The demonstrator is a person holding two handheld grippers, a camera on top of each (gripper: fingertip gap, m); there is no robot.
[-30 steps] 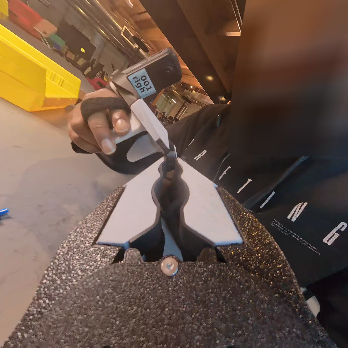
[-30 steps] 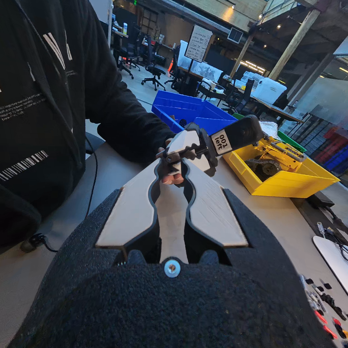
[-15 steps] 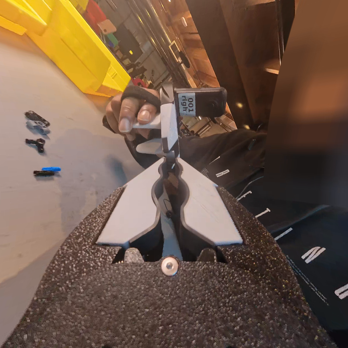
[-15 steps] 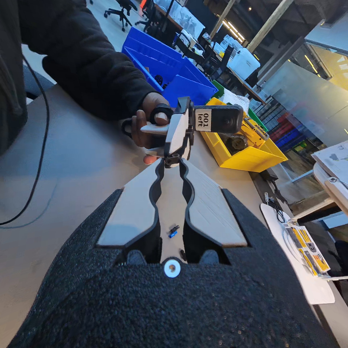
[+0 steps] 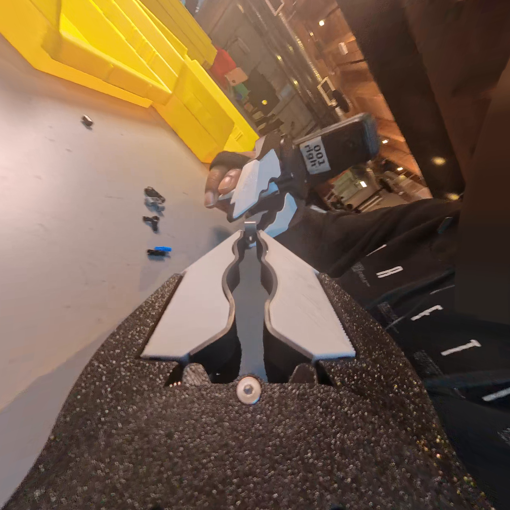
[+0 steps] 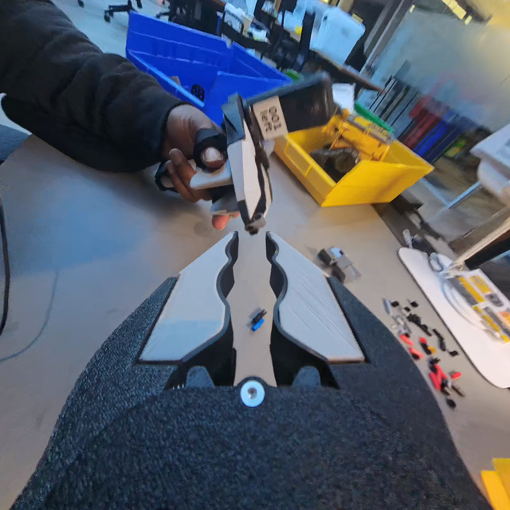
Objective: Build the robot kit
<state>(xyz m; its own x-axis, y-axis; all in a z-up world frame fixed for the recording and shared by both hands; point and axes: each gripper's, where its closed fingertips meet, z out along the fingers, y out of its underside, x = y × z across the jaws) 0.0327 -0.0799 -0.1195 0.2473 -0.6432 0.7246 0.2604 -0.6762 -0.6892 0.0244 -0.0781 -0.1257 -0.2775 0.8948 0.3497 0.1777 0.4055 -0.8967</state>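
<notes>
Pinching a small grey piece [image 5: 249, 230] at its tips, the left gripper [image 5: 249, 240] meets the right gripper [image 6: 251, 234] tip to tip above the worktop [image 6: 96, 234]; the right's jaws stand narrowly apart, seemingly empty, the piece just ahead.

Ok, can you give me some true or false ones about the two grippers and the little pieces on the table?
1. The right gripper is open. True.
2. The left gripper pinches a small grey part at its tips. True.
3. The yellow bin is empty. False: something dark and yellow sits inside it.
4. The little blue piece is held in the right gripper. False: it lies on the table, seen between the open fingers.
5. Red and black small pieces lie scattered on the table. True.
</notes>
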